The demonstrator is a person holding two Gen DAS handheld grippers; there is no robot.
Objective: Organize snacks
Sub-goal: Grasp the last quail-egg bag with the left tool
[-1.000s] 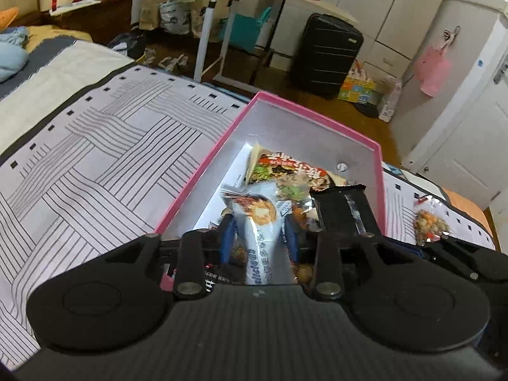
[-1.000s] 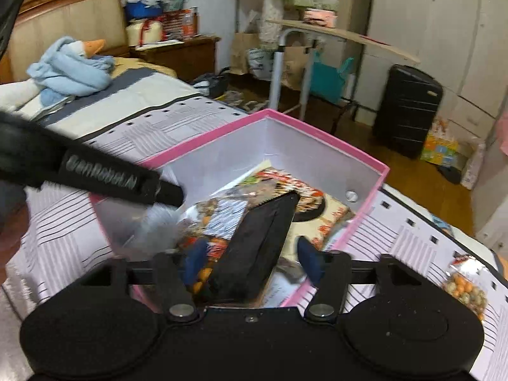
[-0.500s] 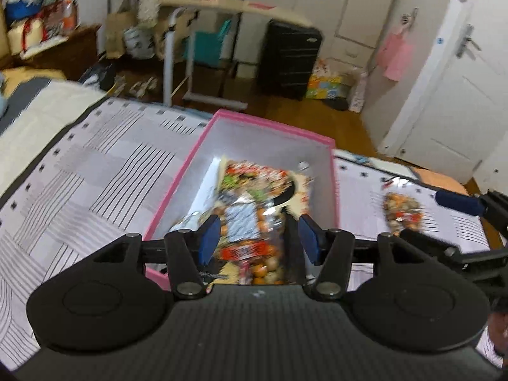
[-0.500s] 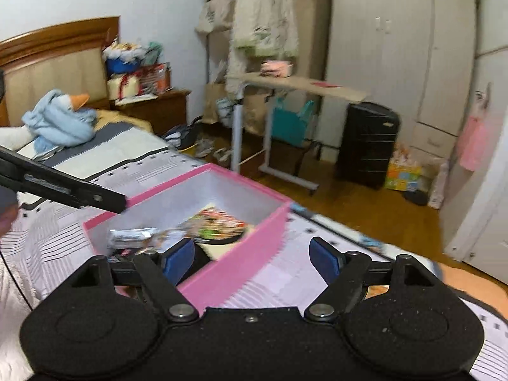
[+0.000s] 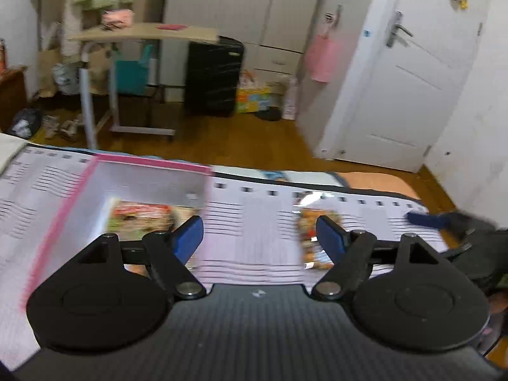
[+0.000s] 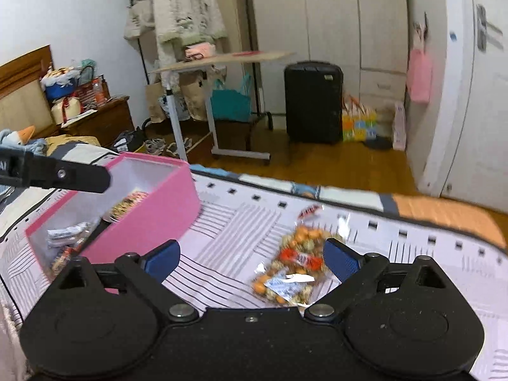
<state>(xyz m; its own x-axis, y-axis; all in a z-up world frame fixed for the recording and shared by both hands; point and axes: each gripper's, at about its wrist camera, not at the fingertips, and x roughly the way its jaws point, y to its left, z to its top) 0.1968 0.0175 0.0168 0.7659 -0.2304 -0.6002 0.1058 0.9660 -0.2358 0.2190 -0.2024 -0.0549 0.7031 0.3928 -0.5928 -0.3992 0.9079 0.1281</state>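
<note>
Nearest the right wrist camera, the right claw [image 6: 252, 260] hangs low over the bed [image 6: 222, 231] with its blue pads spread wide and nothing between them. A clear bag of mixed snacks [image 6: 293, 268] lies flat on the striped cover just inside the right-hand pad, so the claw looks lined up to drop over it; the wide spread suits a loose, crinkly packet that will bulge when squeezed. This seems to be the one snack not yet put away.

The left claw [image 5: 260, 236] is likewise spread and empty, hovering over bare bedcover between the box and that same bag of mixed snacks [image 5: 316, 238], which shows beside its right-hand pad. Its view is blurred, so fine detail there is unreliable. Holding it open and off to the side keeps it out of the other claw's path, though I cannot tell which of the two is meant to take the bag.

A little farther, to the left, the pink box [image 6: 165, 203] sits on the bed with its top open. Several packets lie inside, among them a flat colourful one [image 6: 128, 203] on the floor of the box and a silvery wrapper [image 6: 68, 235] nearer the front wall. The box stands close enough that the bag has only a short carry.

Beyond the bed edge are the wooden floor [image 6: 333, 165], a black suitcase [image 6: 313, 101] and a rolling desk [image 6: 228, 60].
</note>
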